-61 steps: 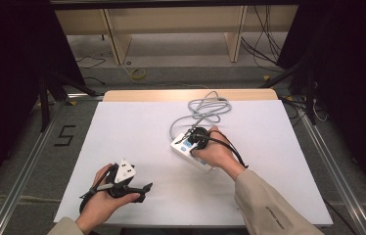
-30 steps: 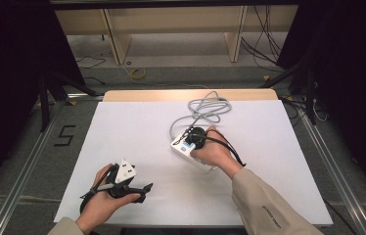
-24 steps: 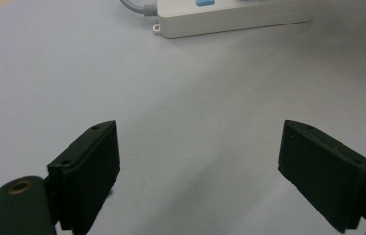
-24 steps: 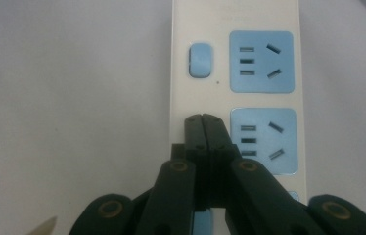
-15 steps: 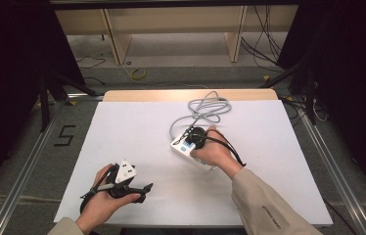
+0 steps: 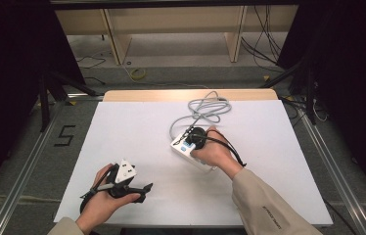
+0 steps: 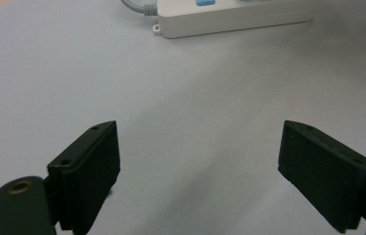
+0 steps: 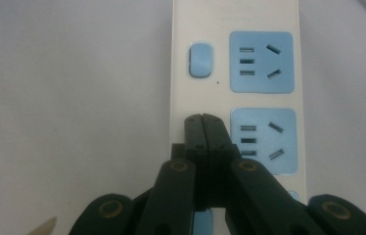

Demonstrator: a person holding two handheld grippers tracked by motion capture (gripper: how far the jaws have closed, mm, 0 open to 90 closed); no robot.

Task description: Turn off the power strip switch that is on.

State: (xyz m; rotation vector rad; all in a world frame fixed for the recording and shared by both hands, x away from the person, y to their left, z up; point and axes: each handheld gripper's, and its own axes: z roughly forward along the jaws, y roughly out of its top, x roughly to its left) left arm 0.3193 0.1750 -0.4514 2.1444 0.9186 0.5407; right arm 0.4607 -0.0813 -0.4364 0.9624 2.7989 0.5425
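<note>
Right of the table's middle, the power strip (image 8: 235,88) is lain lengthwise under the right gripper (image 8: 203,122), jaws pressed together over a switch, while the left gripper (image 7: 198,161) is held wide apart nearby.

We read a black "5" (image 6: 64,135) marked on the grey floor left of the table (image 6: 137,132). Faint embossed lettering tops the power strip (image 8: 235,14), and small print runs along the sleeve (image 6: 272,219); both are too small for us to read.
</note>
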